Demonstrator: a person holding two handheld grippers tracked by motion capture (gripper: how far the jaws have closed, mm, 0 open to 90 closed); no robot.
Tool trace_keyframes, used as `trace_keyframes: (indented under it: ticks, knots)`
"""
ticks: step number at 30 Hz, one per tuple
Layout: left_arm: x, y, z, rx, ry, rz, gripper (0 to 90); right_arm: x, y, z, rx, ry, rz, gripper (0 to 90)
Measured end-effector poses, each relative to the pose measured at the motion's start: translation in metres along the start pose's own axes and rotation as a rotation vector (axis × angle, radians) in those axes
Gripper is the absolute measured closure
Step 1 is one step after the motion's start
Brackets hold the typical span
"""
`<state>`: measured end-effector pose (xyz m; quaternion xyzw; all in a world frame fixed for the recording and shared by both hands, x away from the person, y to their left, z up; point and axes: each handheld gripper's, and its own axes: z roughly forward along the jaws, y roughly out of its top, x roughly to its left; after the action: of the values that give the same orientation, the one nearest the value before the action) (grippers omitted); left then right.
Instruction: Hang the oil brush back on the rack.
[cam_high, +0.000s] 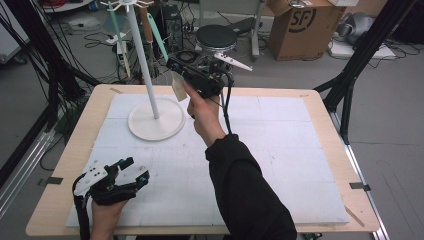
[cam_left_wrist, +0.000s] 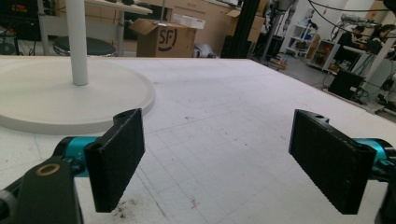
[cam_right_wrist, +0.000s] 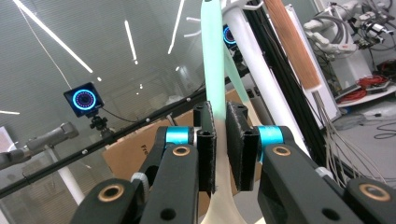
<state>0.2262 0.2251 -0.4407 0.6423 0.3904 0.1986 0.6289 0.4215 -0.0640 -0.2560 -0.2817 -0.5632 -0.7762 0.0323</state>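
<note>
A: What have you got in hand?

B: My right hand-held gripper (cam_right_wrist: 221, 140) is clamped on a utensil with a mint-green handle (cam_right_wrist: 212, 51) and a cream-coloured lower end; I'm holding it up beside the white rack pole (cam_high: 145, 60), well above the tabletop (cam_high: 310, 100)

A: So which step is this?

B: I'd say hanging it. The rack's hooks (cam_high: 125, 5) sit at the top, where a wooden-handled whisk (cam_right_wrist: 292, 46) and another mint-green tool hang already. Whether my handle's end is on a hook yet, I can't tell

A: And the other hand?

B: My left hand-held gripper (cam_high: 131, 172) rests low at the near left of the tabletop, jaws spread wide, nothing between them

A: Next?

B: Probably guide the handle's top onto a free hook, keep it clear of its neighbours, then loosen my grip
</note>
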Motion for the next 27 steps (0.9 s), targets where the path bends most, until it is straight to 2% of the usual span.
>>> trace_keyframes:
  ticks: [8,12,15,19,22,27]
  knots:
    - [0.001,0.0,0.0,0.001,-0.004,-0.001,18.9,-0.004,0.009,0.006,-0.026,-0.002,-0.001,83.5]
    - [0.002,0.0,0.001,0.0,-0.004,-0.005,18.8,-0.006,0.011,0.008,-0.012,0.004,0.01,83.4]
    - [0.002,-0.001,0.0,0.0,-0.004,-0.006,18.9,-0.007,0.013,0.01,-0.024,0.005,0.005,83.5]
    - [0.002,0.0,0.0,-0.003,-0.004,-0.008,18.9,-0.009,0.013,0.014,0.006,0.002,0.014,83.4]
    - [0.002,0.0,0.0,-0.002,-0.002,0.001,18.9,-0.008,0.014,0.017,0.006,0.002,-0.006,83.4]
    - [0.002,0.0,-0.001,-0.004,-0.004,-0.006,18.8,-0.011,0.011,0.02,0.013,-0.007,0.012,83.4]
